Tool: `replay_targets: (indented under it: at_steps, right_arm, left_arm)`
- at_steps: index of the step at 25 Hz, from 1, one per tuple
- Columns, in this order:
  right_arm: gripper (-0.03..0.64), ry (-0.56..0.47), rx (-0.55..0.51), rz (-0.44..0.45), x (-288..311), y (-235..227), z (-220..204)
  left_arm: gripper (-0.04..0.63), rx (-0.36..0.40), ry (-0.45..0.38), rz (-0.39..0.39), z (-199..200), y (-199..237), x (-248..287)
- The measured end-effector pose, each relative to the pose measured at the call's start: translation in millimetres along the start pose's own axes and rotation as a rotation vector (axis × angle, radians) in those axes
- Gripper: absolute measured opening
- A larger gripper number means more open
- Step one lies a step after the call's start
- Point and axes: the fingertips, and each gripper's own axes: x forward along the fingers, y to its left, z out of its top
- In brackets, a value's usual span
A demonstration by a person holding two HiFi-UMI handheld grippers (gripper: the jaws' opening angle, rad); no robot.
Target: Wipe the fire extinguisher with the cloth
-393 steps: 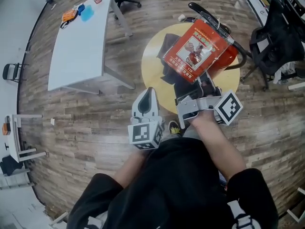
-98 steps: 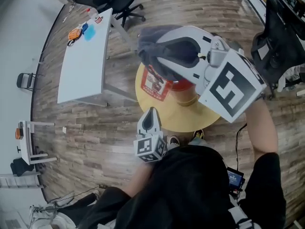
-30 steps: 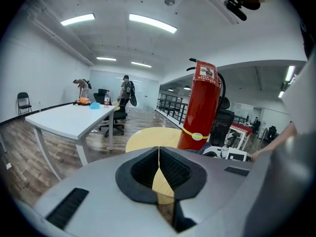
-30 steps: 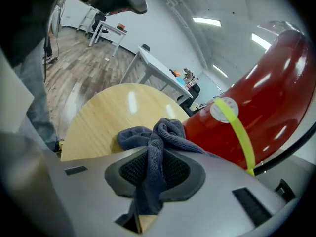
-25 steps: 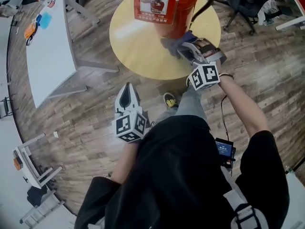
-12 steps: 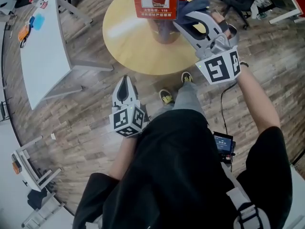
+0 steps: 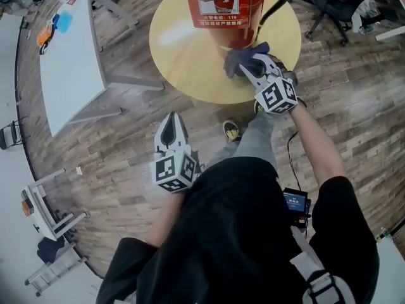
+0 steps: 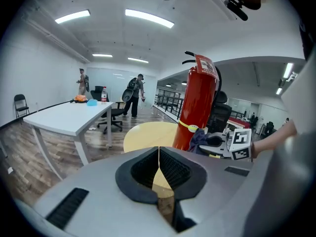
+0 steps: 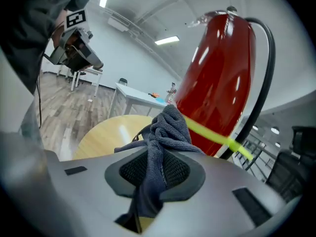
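Note:
A tall red fire extinguisher (image 7: 229,8) with a picture label stands upright on a round yellow table (image 7: 183,49). My right gripper (image 7: 248,63) is shut on a dark grey cloth (image 7: 238,59), which presses against the low part of the cylinder. In the right gripper view the cloth (image 9: 163,132) bunches out between the jaws next to the red cylinder (image 9: 219,88) and its yellow band. My left gripper (image 7: 168,128) hangs low over the floor, away from the table, jaws shut with nothing in them. The left gripper view shows the extinguisher (image 8: 197,107) and the cloth (image 8: 198,138) beyond.
A white table (image 7: 66,59) with small orange and blue items stands to the left. Office chairs (image 7: 332,5) sit behind the round table at the right. A black hose (image 9: 261,78) loops down the extinguisher's side. The person's shoe (image 7: 231,130) rests on wooden floor. Two people (image 8: 133,95) stand far off.
My right gripper with the cloth has dropped from high beside the extinguisher's label down to its lower part. The left gripper stays put.

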Motion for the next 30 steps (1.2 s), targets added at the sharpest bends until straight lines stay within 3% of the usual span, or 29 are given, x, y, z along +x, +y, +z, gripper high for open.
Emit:
replay_targets:
  at_steps: [3,5,7,9,11,16,21,23,27,30]
  right_arm:
    - [0.077,0.084,0.175,0.012,16,7,-40]
    - [0.078,0.131,0.34,-0.04,19,-7,-68]
    - [0.078,0.119,0.507,-0.142,15,-33,-85]
    - [0.077,0.038,0.588,-0.211,8,-65,-78]
    - [0.077,-0.071,0.58,-0.2,-1,-92,-49]
    - [0.077,-0.265,0.439,-0.064,-43,-109,32]
    - [0.077,-0.564,0.321,-0.097,-111,-150,172]
    - [0.077,-0.596,0.269,-0.11,-130,-164,213]
    - [0.077,-0.575,0.25,-0.092,-136,-160,255]
    - [0.077,-0.581,0.145,-0.179,-118,-140,284]
  left_arm:
    - [0.024,0.017,0.012,0.0,3,5,-1]
    - [0.024,0.025,0.008,0.005,8,8,1]
    - [0.024,0.031,0.008,0.011,9,10,1]
    - [0.025,0.034,0.009,0.012,11,10,3]
    - [0.023,0.033,0.003,0.009,14,8,6]
    - [0.025,0.017,-0.011,-0.011,20,5,14]
    - [0.023,0.003,-0.033,-0.046,26,-7,19]
    - [0.024,-0.002,-0.042,-0.059,28,-13,20]
    - [0.023,-0.02,-0.056,-0.072,27,-20,21]
    - [0.024,-0.044,-0.069,-0.057,24,-17,18]
